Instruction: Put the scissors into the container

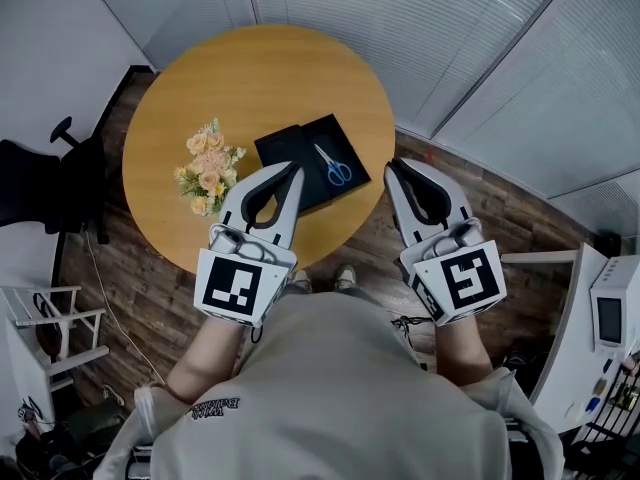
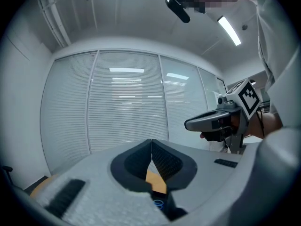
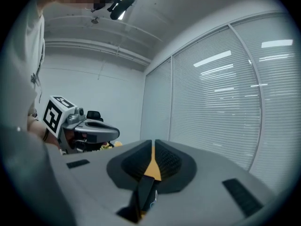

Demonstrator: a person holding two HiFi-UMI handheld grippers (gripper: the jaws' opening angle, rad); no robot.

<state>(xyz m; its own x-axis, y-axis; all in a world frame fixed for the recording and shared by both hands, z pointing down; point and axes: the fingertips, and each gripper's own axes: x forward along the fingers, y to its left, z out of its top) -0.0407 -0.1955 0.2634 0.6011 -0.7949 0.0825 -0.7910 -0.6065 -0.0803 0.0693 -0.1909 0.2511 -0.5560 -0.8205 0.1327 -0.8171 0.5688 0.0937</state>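
Centre frame, blue scissors [image 1: 334,166] lie on a black tray [image 1: 285,146], with flowers [image 1: 208,168] to its left. The left gripper [image 1: 290,171], covering the tray's lower edge, and the right gripper [image 1: 393,168] are both closed and empty.

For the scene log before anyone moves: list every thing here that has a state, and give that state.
Scissors: closed, lying flat on the container's right half.
Container: open, on the table.
Left gripper: shut, empty.
Right gripper: shut, empty.

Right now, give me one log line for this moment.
left gripper shut, empty | right gripper shut, empty | scissors lying on black container on table, untouched
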